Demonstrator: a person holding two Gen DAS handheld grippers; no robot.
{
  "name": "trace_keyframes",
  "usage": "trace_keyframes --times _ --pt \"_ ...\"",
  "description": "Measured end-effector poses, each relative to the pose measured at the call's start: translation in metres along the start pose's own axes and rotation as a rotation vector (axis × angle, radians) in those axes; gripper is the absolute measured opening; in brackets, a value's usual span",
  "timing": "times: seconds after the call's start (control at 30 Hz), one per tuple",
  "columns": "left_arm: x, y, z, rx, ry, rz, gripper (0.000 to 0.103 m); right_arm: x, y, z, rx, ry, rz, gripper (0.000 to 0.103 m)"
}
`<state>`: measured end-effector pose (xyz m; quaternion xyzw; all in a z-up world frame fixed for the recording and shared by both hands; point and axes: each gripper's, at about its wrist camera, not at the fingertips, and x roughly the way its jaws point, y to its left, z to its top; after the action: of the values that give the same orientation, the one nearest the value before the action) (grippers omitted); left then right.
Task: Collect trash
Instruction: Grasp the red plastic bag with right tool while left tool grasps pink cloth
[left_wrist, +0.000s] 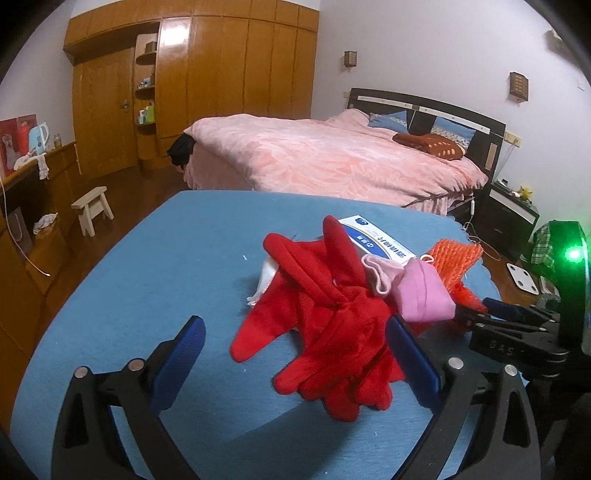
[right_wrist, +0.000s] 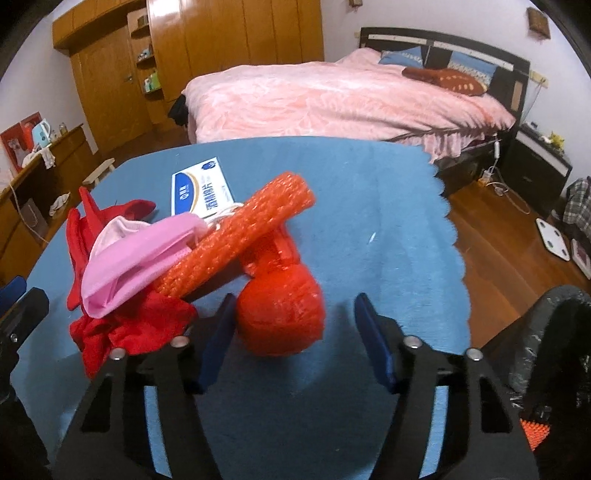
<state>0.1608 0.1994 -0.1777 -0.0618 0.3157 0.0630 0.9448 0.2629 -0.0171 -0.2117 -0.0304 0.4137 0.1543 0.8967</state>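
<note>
while my right gripper (right_wrist: 295, 343) hangs low over the blue-covered desk (right_wrist: 388, 221), its fingers stand partly apart with nothing clamped; the red mesh ball (right_wrist: 280, 314) sits just ahead of them, near the left finger, not squarely between. my left gripper (left_wrist: 295, 354) is spread wide and empty, the red cloth (left_wrist: 332, 332) bunched between its fingers untouched. the trash lies in one tangle: an orange net sleeve (right_wrist: 236, 240) leans across the ball, a pink mask (right_wrist: 136, 258) is draped on the cloth, and a blue-and-white box (right_wrist: 203, 188) lies behind. my worry is that closing off-centre would squirt the ball sideways, or catch the sleeve and drag the whole pile. the soft cover could also bunch under a finger. beyond the desk i see a pink bed (left_wrist: 332, 158), wooden wardrobes (left_wrist: 221, 74) and, at my right, what looks like a black bag (right_wrist: 546, 339).
</note>
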Motion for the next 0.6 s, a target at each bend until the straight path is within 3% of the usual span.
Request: trace_keyframes --times 0.17,0.43,0.6 --pt "-0.002 -0.008 0.001 0.007 -0.004 -0.017 0.095 -0.003 -0.001 -0.001 0.004 0.005 0.029 0.04" --pt "-0.005 -0.03 0.007 0.025 -0.015 -0.064 0.09 -0.026 -0.02 -0.002 0.078 -0.03 -0.026 0.04" --pt "-0.002 -0.045 0.01 0.043 -0.018 -0.102 0.08 -0.039 -0.031 -0.001 0.105 -0.049 -0.043 0.04"
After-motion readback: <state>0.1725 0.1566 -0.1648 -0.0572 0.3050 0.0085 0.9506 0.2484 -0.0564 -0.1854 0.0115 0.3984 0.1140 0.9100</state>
